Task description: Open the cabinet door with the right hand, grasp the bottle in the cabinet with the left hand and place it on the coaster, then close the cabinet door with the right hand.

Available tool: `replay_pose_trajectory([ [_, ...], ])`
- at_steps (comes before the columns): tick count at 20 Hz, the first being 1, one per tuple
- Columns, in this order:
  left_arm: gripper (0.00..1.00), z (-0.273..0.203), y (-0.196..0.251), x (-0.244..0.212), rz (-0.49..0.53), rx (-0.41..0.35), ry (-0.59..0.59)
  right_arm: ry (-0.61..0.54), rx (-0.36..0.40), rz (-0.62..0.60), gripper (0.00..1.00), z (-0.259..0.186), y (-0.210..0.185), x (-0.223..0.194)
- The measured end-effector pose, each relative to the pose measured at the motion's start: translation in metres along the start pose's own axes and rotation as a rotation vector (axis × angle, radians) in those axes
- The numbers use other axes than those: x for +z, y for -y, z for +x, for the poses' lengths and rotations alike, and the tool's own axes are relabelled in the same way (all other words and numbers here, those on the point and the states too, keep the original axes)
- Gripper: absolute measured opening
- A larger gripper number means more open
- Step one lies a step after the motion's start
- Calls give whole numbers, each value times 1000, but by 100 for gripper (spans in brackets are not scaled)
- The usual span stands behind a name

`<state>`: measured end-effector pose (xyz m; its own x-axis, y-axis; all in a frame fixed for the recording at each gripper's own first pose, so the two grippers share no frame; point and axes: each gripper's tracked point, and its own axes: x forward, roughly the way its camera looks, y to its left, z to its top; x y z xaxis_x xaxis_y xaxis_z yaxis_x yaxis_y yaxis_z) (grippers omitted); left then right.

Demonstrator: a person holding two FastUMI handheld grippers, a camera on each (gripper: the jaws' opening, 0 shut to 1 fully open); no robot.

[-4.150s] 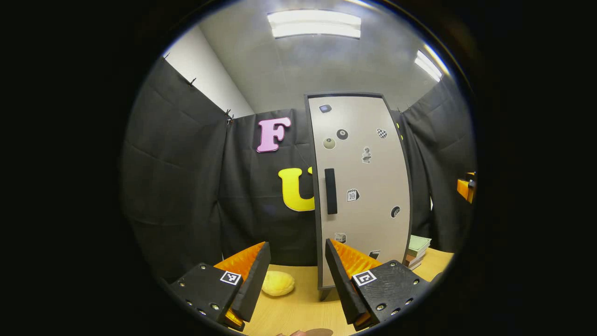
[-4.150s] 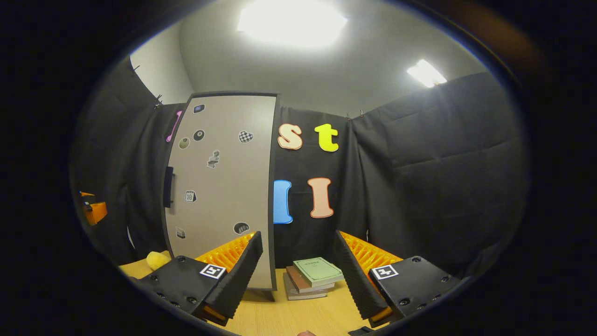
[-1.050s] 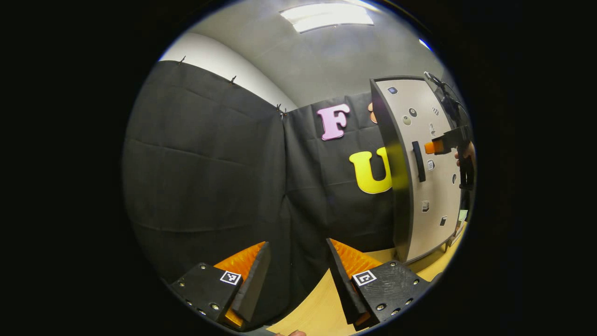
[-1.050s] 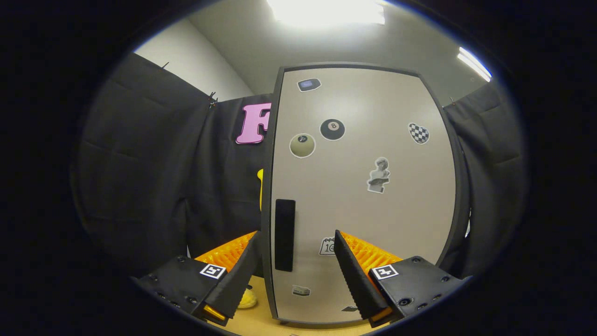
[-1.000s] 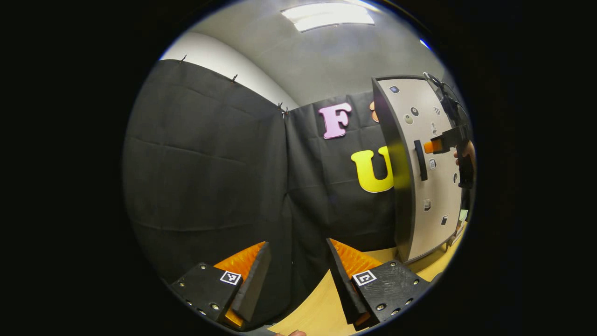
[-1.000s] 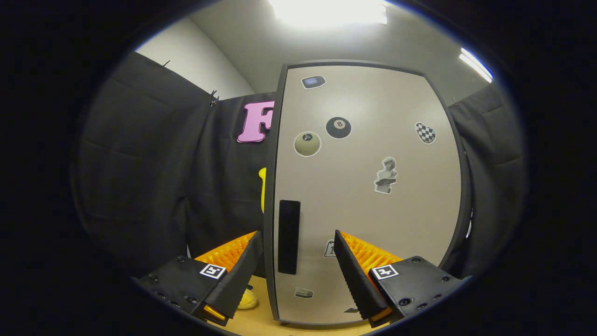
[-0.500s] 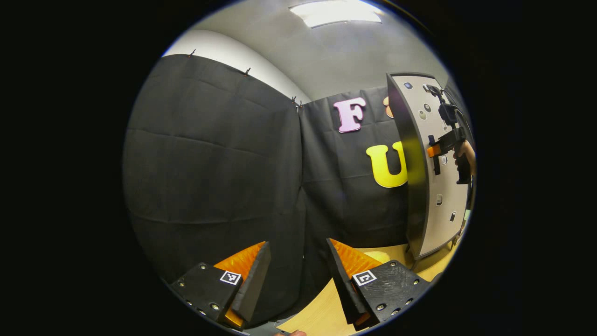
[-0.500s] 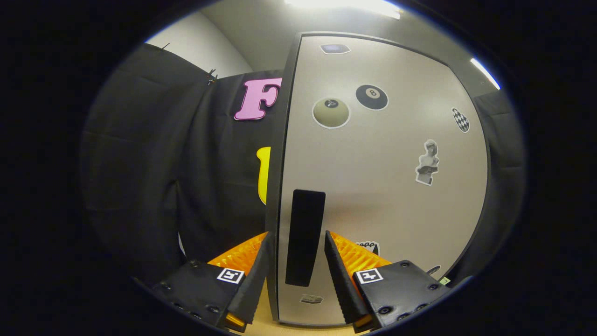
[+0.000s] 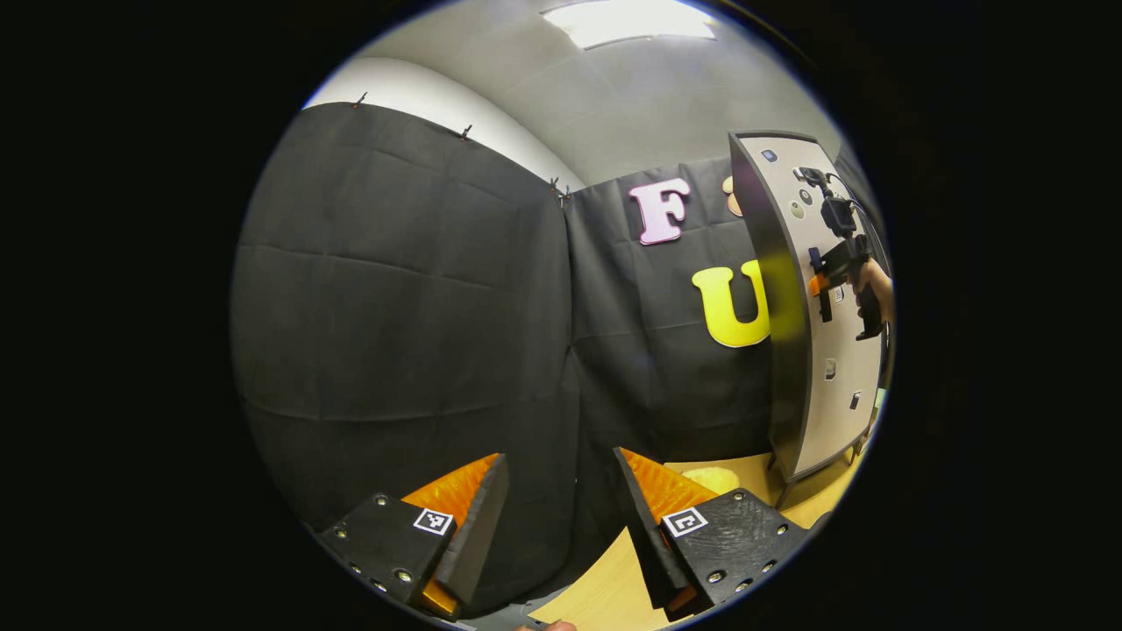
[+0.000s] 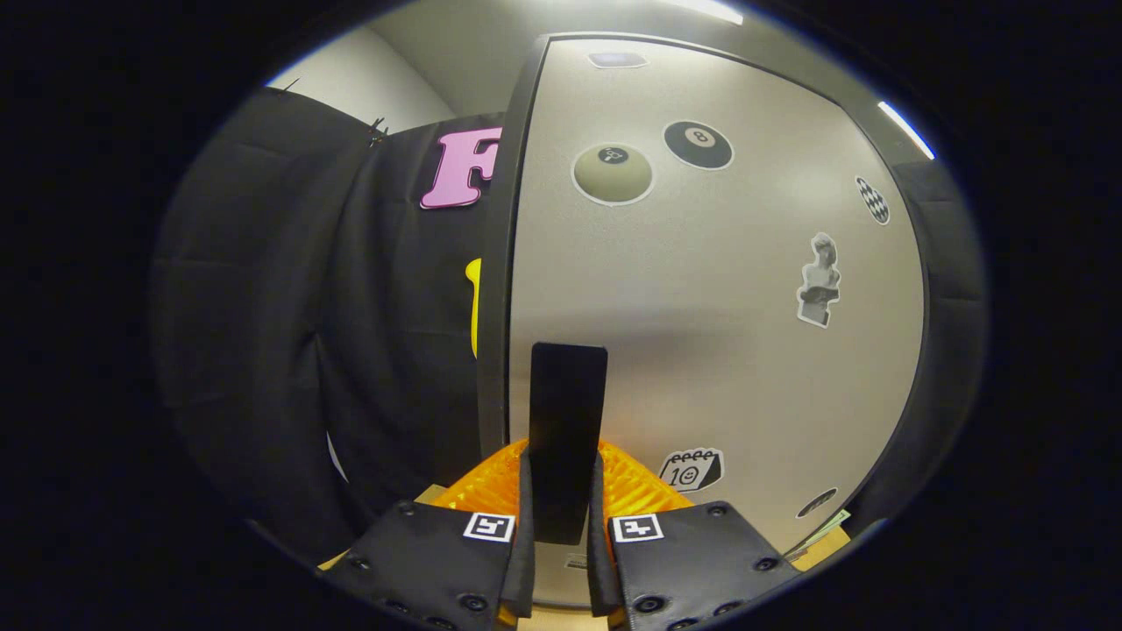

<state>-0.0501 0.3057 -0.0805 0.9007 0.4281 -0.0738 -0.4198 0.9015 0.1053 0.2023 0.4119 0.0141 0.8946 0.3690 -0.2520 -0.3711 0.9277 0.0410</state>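
Observation:
The cabinet's grey door point(image 10: 701, 298), dotted with stickers, stands closed and tall before me in the right gripper view. My right gripper point(image 10: 561, 517) is shut on the door's black vertical handle point(image 10: 567, 421), one finger on each side of its lower half. In the left gripper view the cabinet point(image 9: 820, 350) stands at the far right, where the right gripper point(image 9: 828, 272) and a hand point(image 9: 872, 285) hold the handle point(image 9: 820, 285). My left gripper point(image 9: 557, 513) is open and empty, low over the wooden table point(image 9: 605, 587), facing the black cloth wall. The closed door hides the inside of the cabinet.
A yellow round object point(image 9: 712, 478) lies on the table beside the cabinet's foot, just past my left gripper's right finger. The black cloth wall point(image 9: 403, 307) stands close on the left. A green corner of books point(image 10: 820, 530) peeks out at the cabinet's lower right.
My right gripper moved in on the door and shut on the handle. My left gripper turned a little further left, so the cabinet slid toward the right edge.

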Motion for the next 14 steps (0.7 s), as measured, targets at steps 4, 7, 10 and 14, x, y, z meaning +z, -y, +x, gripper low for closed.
replay_pose_trajectory([
  [4,68,5,18,6,-10,-40,14,-2,50,-18,17,-6,1,-1],
  [7,66,8,33,8,-13,-69,27,-2,88,-9,18,-19,-2,1],
  [10,69,6,49,11,-23,-105,29,0,121,-9,18,-27,-2,0],
  [14,69,7,70,19,-27,-147,47,-9,157,-1,18,-52,-5,1],
])
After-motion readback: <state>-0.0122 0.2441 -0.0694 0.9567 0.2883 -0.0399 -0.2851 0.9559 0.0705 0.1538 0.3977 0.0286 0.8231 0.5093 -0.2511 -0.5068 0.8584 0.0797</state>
